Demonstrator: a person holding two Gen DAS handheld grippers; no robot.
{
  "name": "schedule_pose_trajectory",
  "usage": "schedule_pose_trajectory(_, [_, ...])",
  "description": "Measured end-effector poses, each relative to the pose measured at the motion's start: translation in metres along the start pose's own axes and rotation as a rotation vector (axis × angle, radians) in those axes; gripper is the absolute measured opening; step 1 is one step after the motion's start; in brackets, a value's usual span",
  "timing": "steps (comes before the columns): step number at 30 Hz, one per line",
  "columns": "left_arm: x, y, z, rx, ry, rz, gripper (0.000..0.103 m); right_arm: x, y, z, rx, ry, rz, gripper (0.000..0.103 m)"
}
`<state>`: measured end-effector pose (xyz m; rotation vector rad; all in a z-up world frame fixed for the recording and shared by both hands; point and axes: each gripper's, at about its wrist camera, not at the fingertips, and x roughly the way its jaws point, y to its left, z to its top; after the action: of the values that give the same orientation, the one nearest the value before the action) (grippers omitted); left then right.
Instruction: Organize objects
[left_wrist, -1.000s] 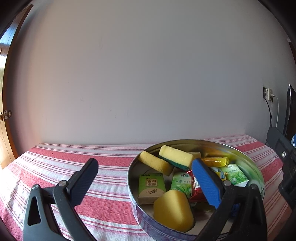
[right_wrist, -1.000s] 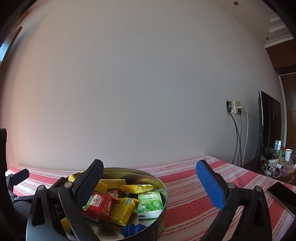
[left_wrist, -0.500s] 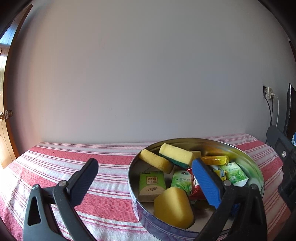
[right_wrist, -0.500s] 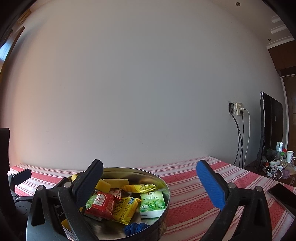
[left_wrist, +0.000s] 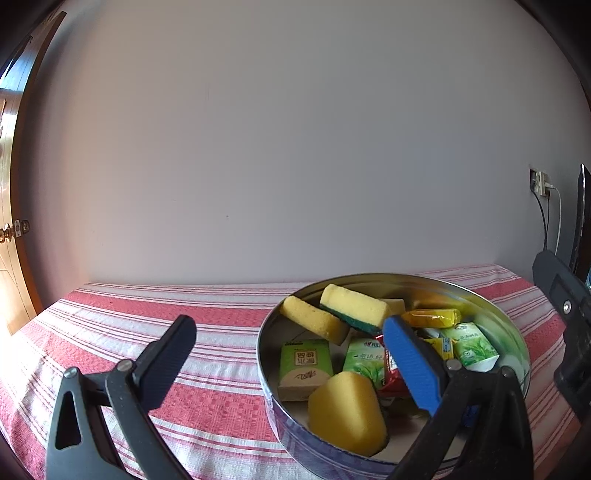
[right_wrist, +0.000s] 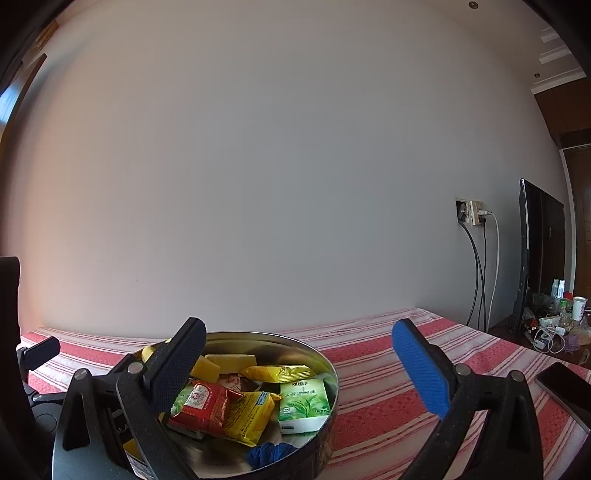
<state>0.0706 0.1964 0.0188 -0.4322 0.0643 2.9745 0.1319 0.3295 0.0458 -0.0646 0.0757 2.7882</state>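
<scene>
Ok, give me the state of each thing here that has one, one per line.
Left gripper: open, empty.
Right gripper: open, empty.
Round tin: lidless, holding sponges and packets.
Red packet: sealed, atop the pile.
Green tea packet: sealed, leaning on the tin wall.

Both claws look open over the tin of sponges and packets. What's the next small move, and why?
Probably lower the left claw toward the yellow sponge at the near edge of the round tin. Both it and the right claw are open and hold nothing; that sponge lies on top, clear of the packets, so it seems the easiest first pick.
</scene>
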Motion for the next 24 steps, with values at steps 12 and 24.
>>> schedule_pose_trajectory(12, [-0.0004,0.0001,-0.0001,-0.002,0.008,-0.005,0.102,0.0028,-0.0018,0.0002,0.008,0.025,-0.003,0.102])
schedule_pose_trajectory(24, [0.0014,0.0012,-0.0004,-0.005,0.022,-0.017,0.102,0.0017,-0.0032,0.0013,0.011,0.03,-0.005,0.102])
